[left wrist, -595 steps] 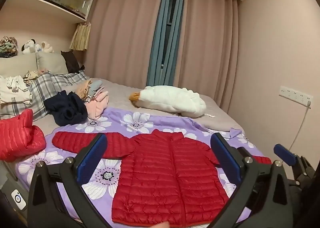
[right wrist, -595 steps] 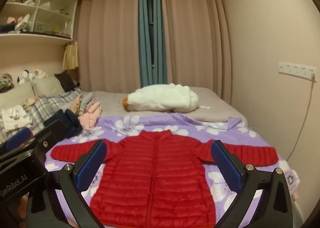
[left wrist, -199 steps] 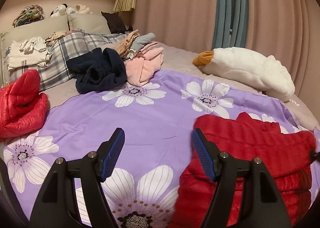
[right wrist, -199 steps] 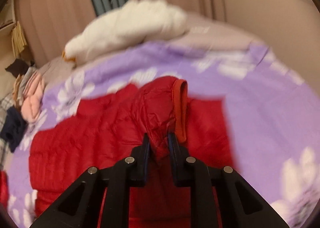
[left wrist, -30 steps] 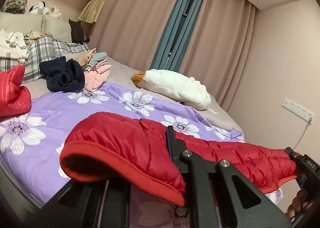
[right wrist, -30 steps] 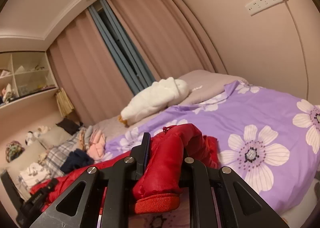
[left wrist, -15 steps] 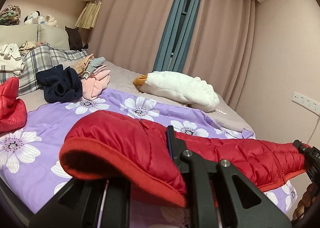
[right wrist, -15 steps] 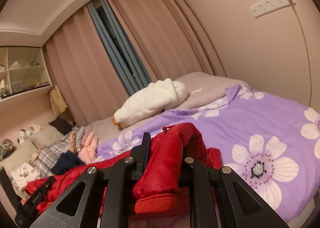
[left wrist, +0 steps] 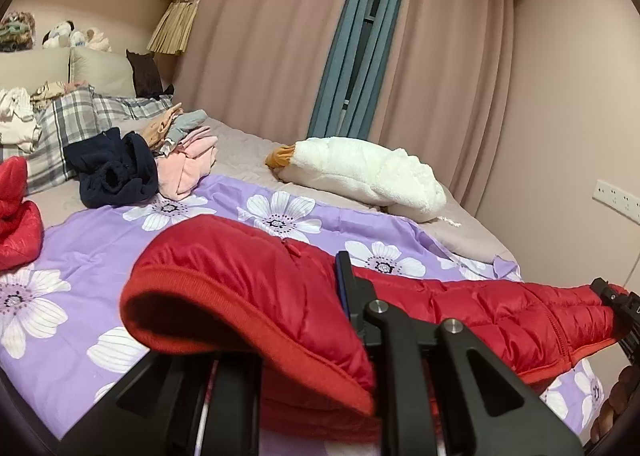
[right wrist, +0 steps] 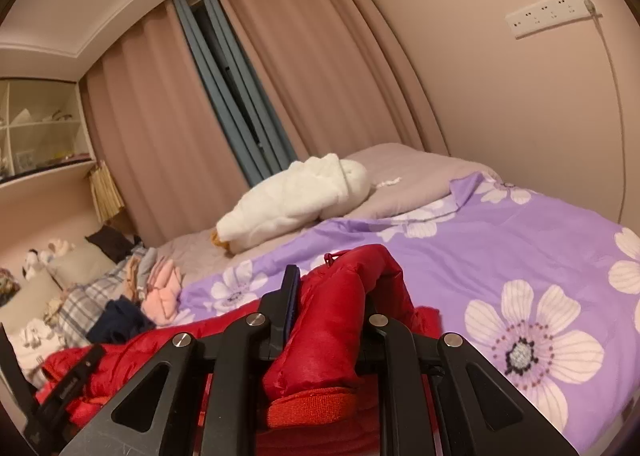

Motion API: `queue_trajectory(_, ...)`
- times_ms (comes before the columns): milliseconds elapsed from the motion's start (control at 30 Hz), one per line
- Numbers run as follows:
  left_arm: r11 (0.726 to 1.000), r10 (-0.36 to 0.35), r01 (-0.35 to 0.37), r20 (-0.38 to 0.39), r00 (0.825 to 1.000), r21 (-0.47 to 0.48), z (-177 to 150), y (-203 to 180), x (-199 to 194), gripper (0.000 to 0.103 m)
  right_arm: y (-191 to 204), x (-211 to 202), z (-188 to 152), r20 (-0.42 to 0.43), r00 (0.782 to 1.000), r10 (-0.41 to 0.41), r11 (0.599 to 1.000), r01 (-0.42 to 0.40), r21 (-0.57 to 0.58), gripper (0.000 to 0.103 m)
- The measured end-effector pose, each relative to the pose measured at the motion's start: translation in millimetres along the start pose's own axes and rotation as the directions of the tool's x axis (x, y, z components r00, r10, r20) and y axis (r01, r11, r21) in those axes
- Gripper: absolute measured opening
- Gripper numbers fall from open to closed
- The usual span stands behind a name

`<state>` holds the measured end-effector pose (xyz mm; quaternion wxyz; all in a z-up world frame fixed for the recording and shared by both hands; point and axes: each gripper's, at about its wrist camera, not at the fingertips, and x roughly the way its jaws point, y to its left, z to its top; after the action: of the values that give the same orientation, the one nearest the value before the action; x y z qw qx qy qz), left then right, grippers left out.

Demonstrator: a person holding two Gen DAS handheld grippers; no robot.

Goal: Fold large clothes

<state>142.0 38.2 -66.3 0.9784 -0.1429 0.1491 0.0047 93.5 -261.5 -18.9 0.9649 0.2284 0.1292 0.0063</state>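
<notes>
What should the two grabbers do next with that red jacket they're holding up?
Probably carry it forward and lower it onto the purple floral sheet. Both the left gripper and right gripper clamp the red jacket, stretched between them above the bed.

A purple floral bedspread is covering the near part of the bed. A white plush goose is lying beyond it on the grey sheet. A navy garment is sitting bunched beside a pile of pink and grey clothes. Plaid pillows are resting near the headboard. A second red padded garment is lying at the left edge. Pink curtains are hanging closed around a blue one. A wall socket strip is mounted on the right wall.
</notes>
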Motion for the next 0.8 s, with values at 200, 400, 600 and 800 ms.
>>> queue_trajectory(200,0.998,0.051,-0.051,-0.036,0.998,-0.026,8,-7,51,0.017,6,49,10,-0.027,0.999,-0.042,0.998,0.041,-0.039,0.016)
queue_trajectory(400,0.993,0.099,-0.103,-0.061,0.993,-0.062,-1,-8,81,0.053,6,87,3,-0.092,0.992,-0.083,0.995,0.077,-0.058,0.02)
queue_trajectory(600,0.99,0.137,-0.135,0.053,0.989,-0.04,2,-10,85,0.081,-1,97,-5,-0.1,0.992,-0.083,0.996,0.079,-0.042,0.081)
queue_trajectory(800,0.991,0.125,-0.124,0.008,0.992,-0.045,4,-5,91,0.085,9,94,-6,-0.076,0.988,-0.134,0.986,0.125,-0.106,0.093)
